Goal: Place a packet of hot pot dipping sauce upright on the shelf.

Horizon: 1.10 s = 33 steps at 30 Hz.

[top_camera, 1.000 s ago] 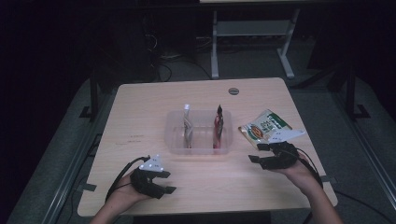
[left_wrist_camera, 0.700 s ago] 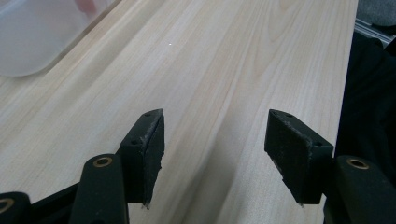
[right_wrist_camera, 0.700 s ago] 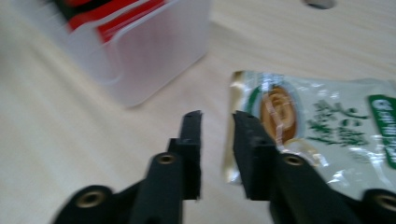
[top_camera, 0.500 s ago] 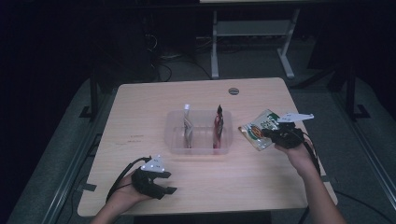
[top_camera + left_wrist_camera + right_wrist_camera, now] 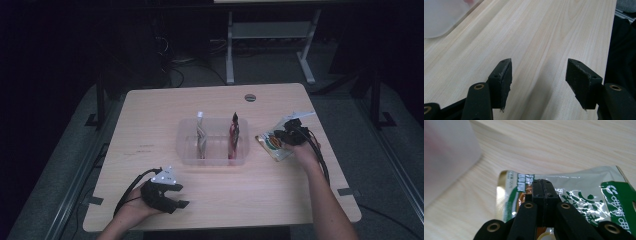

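Dark room, pale wood worktop | high view: right hand-held gripper over snack pouch, right of clear bin; left hand-held gripper well apart, near front edge | left gripper view: jaws apart, empty | right gripper view: jaws just closed, pads together over the pouch; grip cannot be told; long axis runs across the jaws.

The right gripper sat over the snack packet — clear bin just beside it, left gripper well apart.
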{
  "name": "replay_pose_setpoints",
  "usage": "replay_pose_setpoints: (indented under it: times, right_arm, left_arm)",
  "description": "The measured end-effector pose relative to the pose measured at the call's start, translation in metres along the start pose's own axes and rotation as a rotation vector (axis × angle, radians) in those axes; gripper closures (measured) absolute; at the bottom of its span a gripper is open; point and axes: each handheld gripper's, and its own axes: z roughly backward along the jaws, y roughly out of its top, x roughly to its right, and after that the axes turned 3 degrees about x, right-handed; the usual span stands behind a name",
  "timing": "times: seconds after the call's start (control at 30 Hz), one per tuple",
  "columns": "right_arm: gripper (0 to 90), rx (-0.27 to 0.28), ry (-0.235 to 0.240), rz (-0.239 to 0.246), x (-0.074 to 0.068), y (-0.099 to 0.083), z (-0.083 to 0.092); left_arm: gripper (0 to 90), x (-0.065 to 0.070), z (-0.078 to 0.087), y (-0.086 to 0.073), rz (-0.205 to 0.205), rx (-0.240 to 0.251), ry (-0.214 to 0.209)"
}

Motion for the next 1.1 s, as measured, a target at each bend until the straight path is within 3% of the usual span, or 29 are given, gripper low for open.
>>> replay_pose_setpoints:
  times: [0.1, 0.17, 0.37, 0.47, 0.7, 1.1]
  right_arm:
    - [89.5, -0.02, -0.004, 0.003, 0.0, -0.001, -0.007]
    - [89.6, -0.06, -0.024, 0.03, -0.002, -0.002, -0.012]
    - [89.7, -0.088, -0.048, 0.091, -0.006, -0.004, -0.018]
    - [89.8, -0.102, -0.055, 0.09, -0.007, -0.005, -0.021]
    - [89.9, -0.129, -0.002, 0.086, -0.005, -0.007, -0.018]
    - [89.8, -0.223, 0.095, 0.207, -0.032, -0.013, -0.002]
  left_arm:
    - [37.6, 0.0, 0.0, 0.0, -0.001, -0.001, -0.002]
    - [37.6, 0.0, -0.001, 0.0, -0.001, -0.002, -0.003]
    - [37.6, 0.0, -0.003, 0.001, 0.0, -0.01, -0.005]
    - [37.6, 0.001, -0.003, 0.001, -0.008, -0.015, -0.004]
    - [37.6, 0.0, -0.004, 0.001, -0.006, -0.02, -0.005]
    - [37.6, 0.001, -0.003, 0.001, 0.0, -0.009, -0.005]
